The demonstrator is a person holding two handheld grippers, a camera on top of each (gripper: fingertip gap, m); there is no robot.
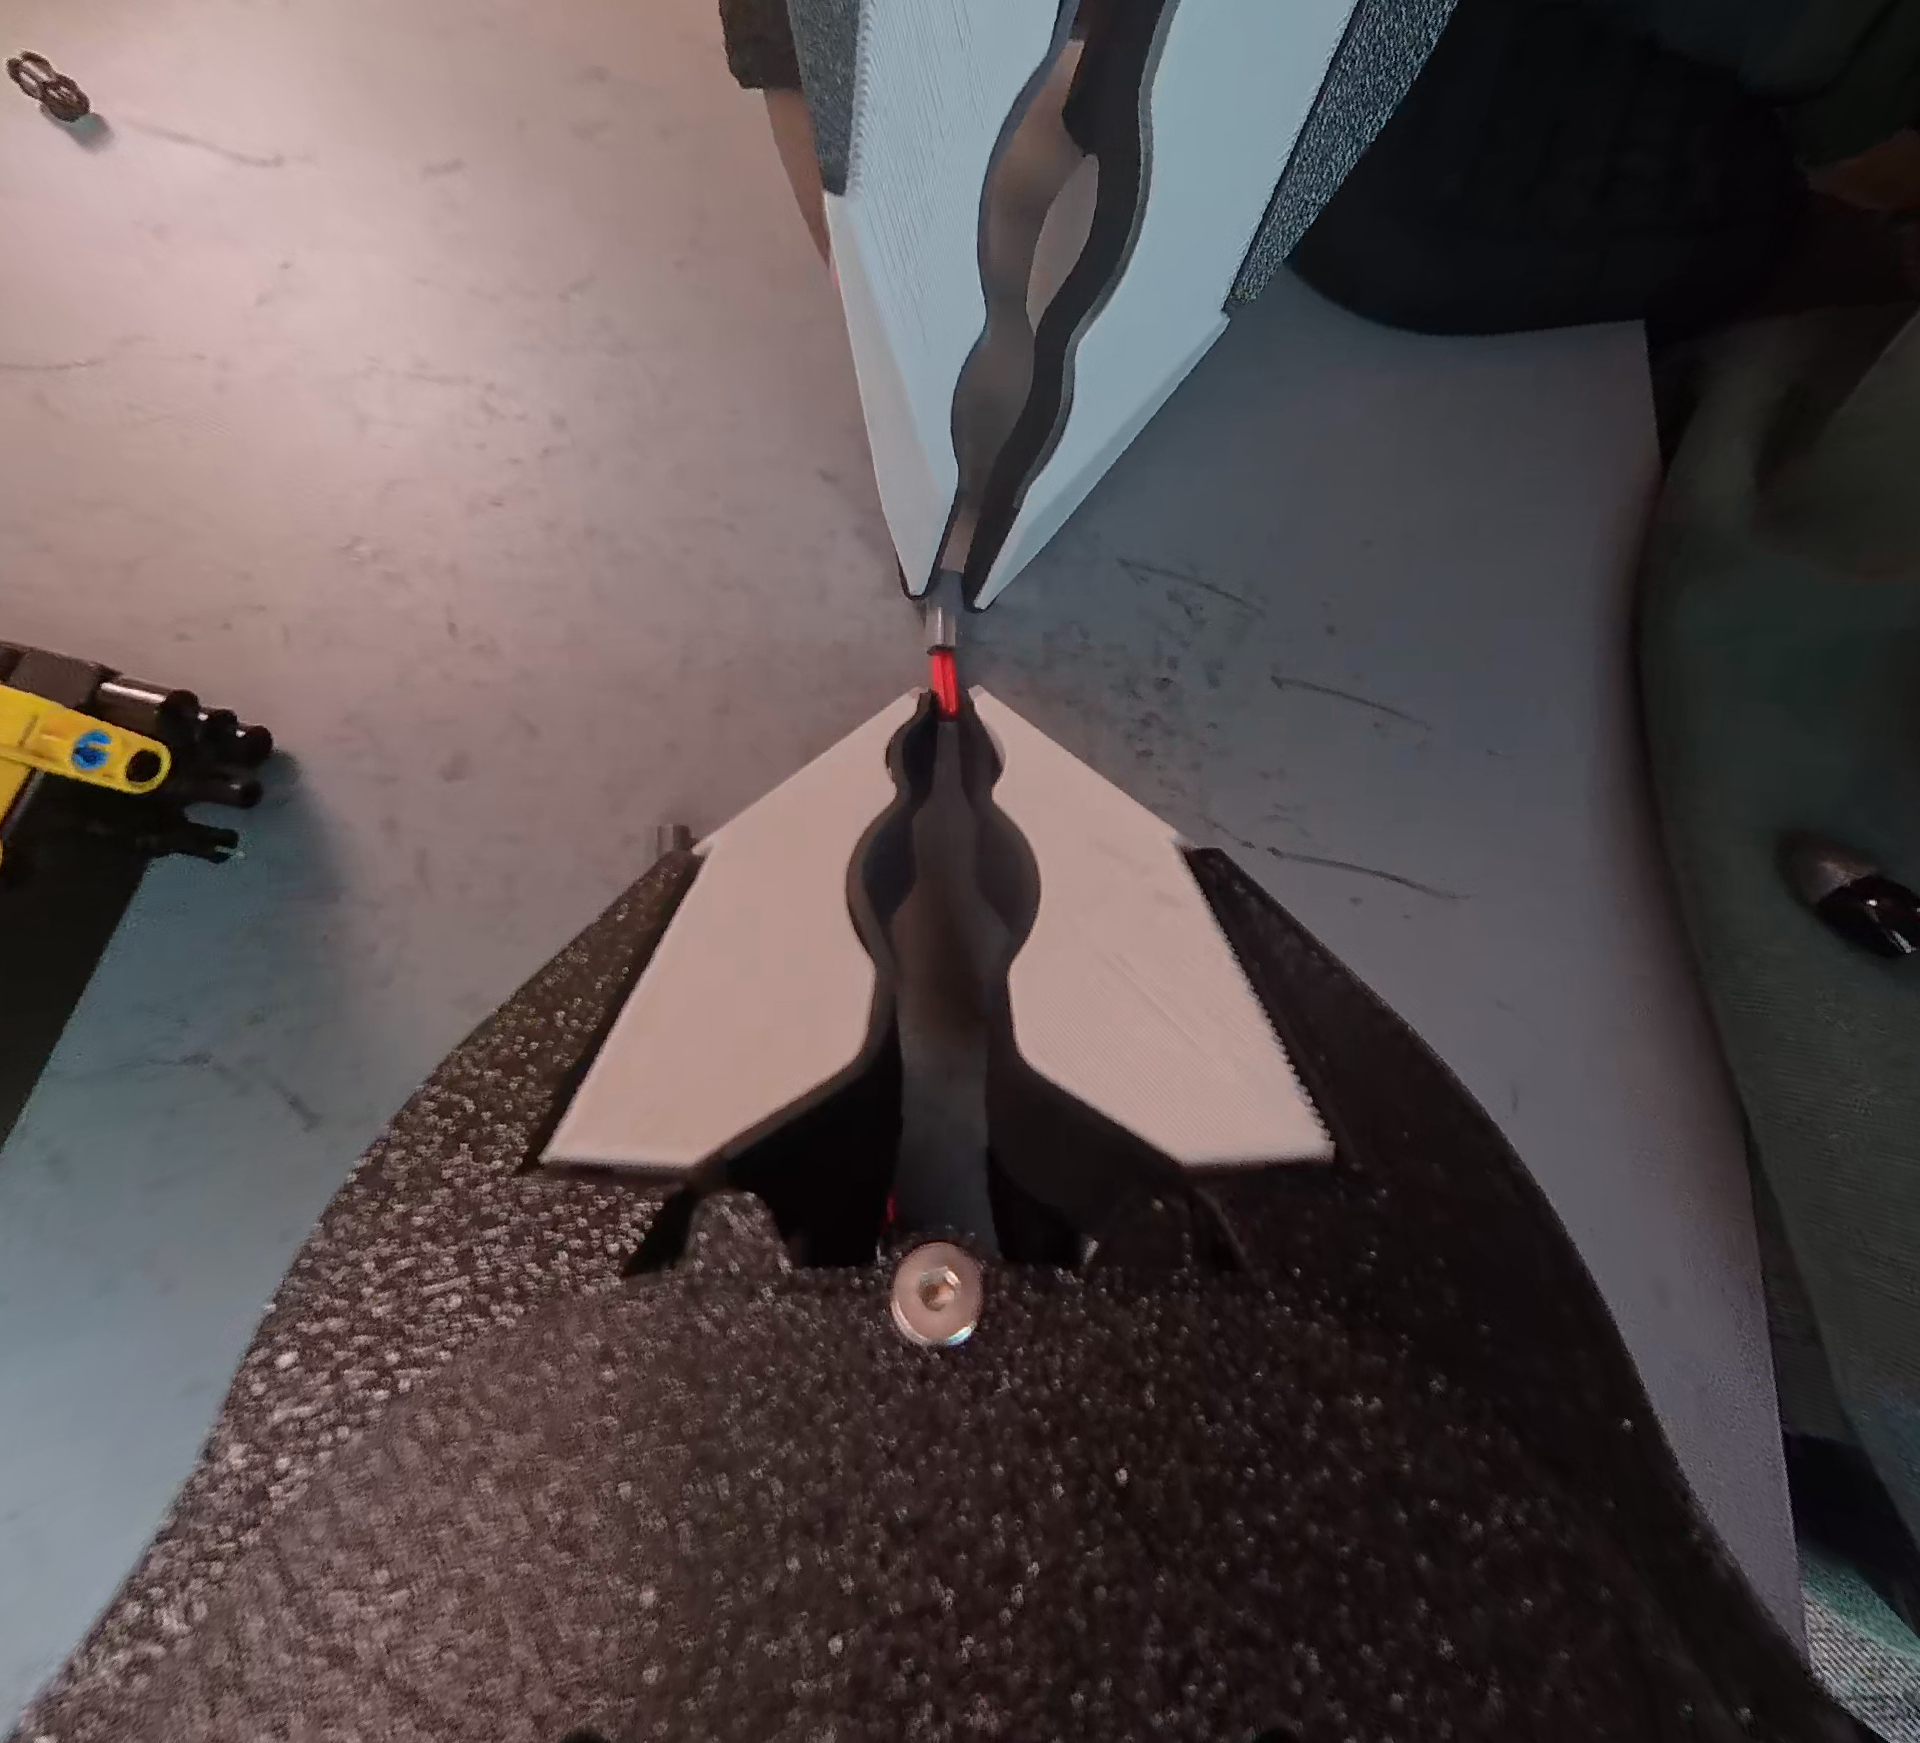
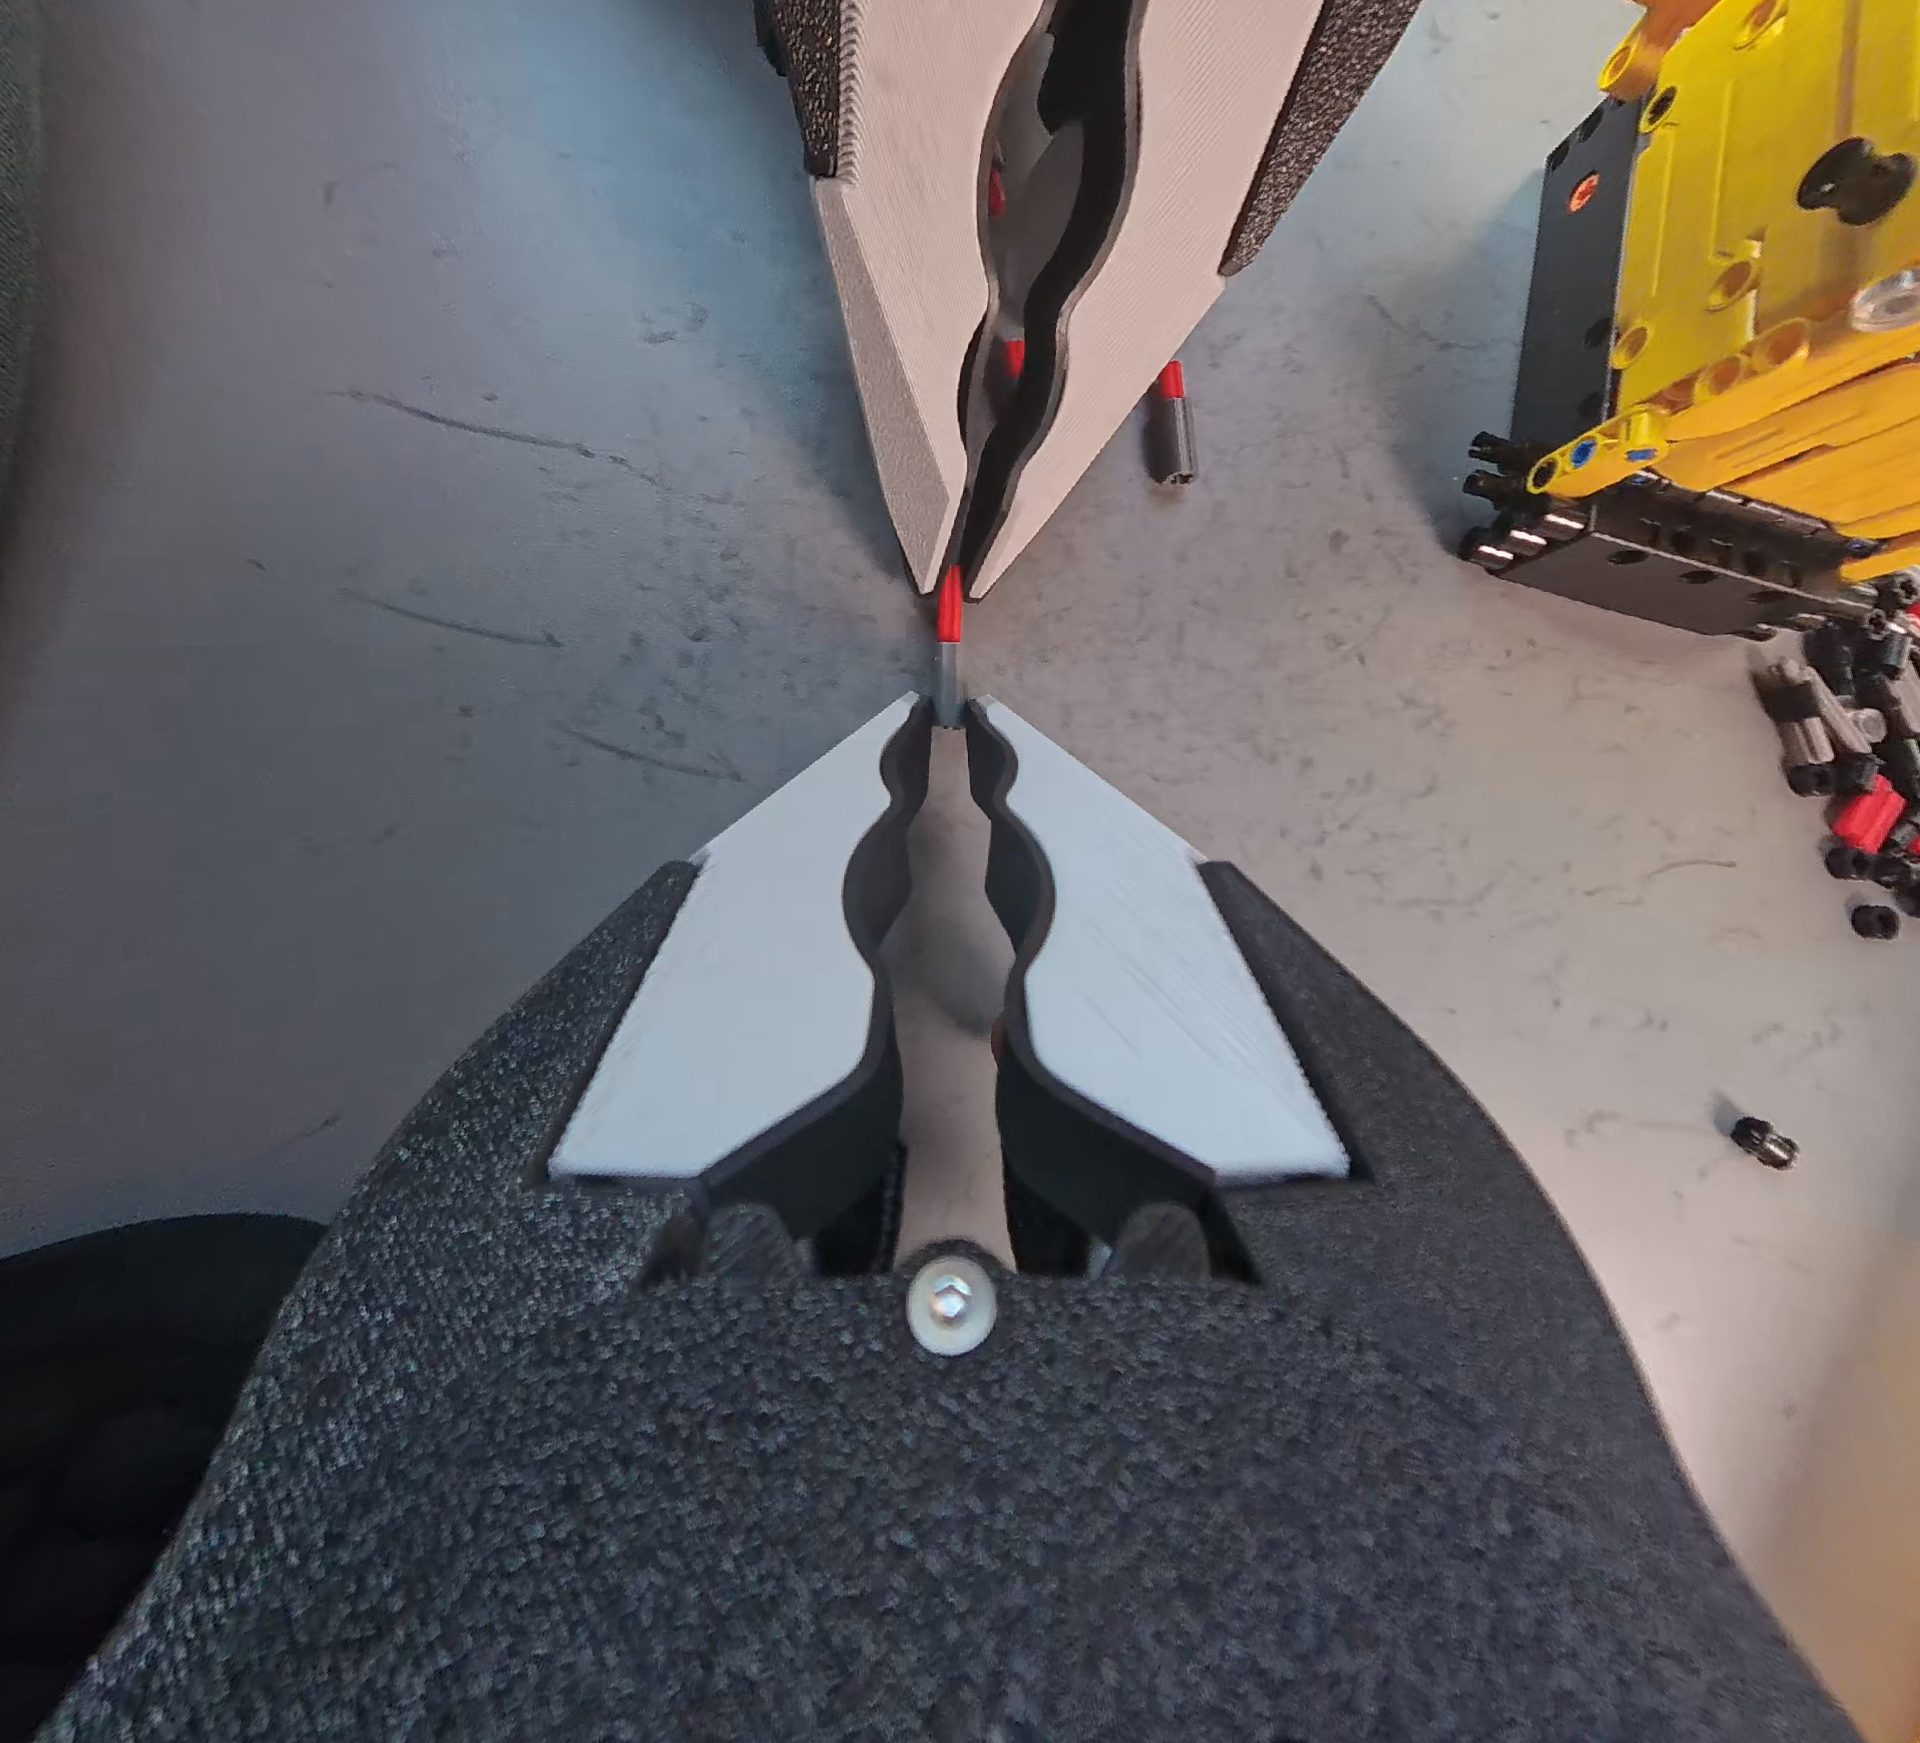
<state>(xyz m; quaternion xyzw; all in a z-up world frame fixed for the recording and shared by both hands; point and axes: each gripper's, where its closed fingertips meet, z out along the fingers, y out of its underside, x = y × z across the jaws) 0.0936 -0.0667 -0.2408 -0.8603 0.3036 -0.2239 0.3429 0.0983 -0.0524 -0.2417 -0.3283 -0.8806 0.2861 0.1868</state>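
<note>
The left gripper (image 1: 943,706), nearly closed, pinches the red end of a small, rigid red-and-grey plastic pin (image 1: 943,667). The right gripper (image 2: 945,706), at twelve o'clock, clamps its grey end. Light, slippery, best held by its ends above the grey bench (image 1: 416,343).

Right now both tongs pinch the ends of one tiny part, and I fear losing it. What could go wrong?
1. The left tongs grip only the tip of the red pin, and the right tongs only the grey sleeve's end; either may slip.
2. A dropped piece could be mistaken for the spare pin-and-sleeve on the table.
</note>
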